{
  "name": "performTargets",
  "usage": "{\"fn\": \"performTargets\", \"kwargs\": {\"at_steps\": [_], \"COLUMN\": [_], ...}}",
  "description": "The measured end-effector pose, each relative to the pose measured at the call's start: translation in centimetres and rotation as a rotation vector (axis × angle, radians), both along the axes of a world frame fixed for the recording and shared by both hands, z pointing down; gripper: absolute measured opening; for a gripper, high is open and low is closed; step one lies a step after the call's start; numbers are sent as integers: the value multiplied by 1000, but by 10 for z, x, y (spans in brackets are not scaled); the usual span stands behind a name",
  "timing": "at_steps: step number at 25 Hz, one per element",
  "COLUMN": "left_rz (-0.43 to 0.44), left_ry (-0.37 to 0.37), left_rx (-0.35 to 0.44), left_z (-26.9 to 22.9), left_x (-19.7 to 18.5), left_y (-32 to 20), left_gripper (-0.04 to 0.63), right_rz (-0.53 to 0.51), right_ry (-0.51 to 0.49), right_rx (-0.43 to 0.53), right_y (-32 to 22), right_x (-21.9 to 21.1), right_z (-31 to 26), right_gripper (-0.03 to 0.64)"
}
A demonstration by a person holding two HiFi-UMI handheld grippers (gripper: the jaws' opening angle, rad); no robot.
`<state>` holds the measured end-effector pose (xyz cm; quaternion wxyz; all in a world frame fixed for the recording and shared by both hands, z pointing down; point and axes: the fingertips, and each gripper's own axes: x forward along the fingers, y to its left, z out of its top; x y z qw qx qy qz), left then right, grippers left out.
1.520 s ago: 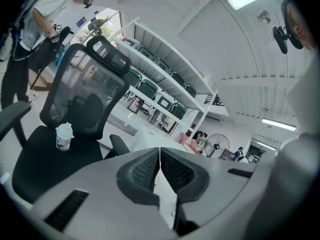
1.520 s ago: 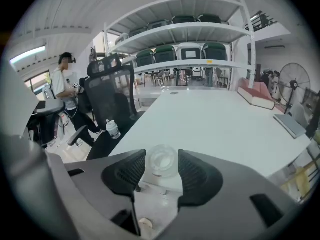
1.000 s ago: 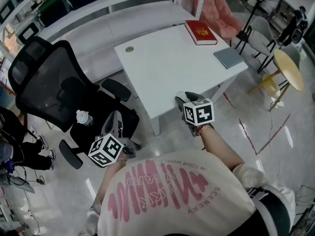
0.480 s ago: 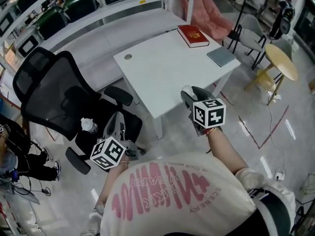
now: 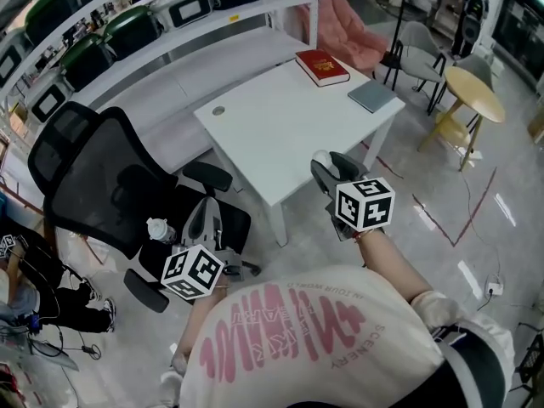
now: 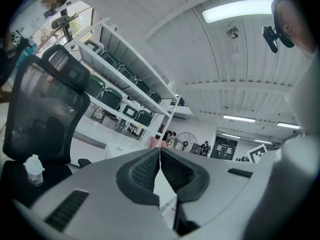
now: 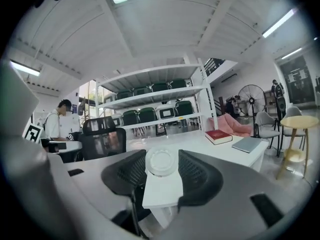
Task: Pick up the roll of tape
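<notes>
The roll of tape [image 7: 161, 161] is a white round ring held between the dark pads of my right gripper [image 7: 161, 160]. In the head view the right gripper [image 5: 327, 165] hangs over the near edge of the white table [image 5: 280, 126], and the tape [image 5: 321, 157] shows as a pale ring at its tip. My left gripper [image 5: 206, 217] is off the table, above the seat of the black office chair [image 5: 102, 177]. In the left gripper view its jaws [image 6: 160, 160] are pressed together with nothing between them.
A red book [image 5: 321, 66] and a grey notebook [image 5: 371, 96] lie at the table's far end. A water bottle [image 5: 160, 229] stands on the chair seat. A round yellow side table [image 5: 473, 92] and chairs stand at the right; white shelves with green boxes [image 5: 127, 24] run behind.
Both grippers have risen and moved slightly right in the head view. The right one keeps the tape between its pads; the left stays shut.
</notes>
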<state>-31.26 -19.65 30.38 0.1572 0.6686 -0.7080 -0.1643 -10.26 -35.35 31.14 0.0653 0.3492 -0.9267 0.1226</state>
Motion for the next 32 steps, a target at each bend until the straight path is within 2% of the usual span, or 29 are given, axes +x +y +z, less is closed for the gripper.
{"fn": "performTargets", "kwargs": {"at_steps": [6, 15, 32], "left_rz": [19, 47, 74], "left_ry": [14, 6, -9], "left_rx": [1, -8, -49], "left_z": [1, 5, 17], "left_x": [8, 26, 36], "left_y": [16, 44, 89], "left_gripper": [25, 25, 25], "right_rz": [16, 8, 50], "right_ry": [18, 25, 13], "right_rx": [19, -3, -64], "right_y": [30, 78, 123], "right_x": [5, 10, 26], "right_z": [-3, 6, 27], "right_gripper": [219, 219, 219]}}
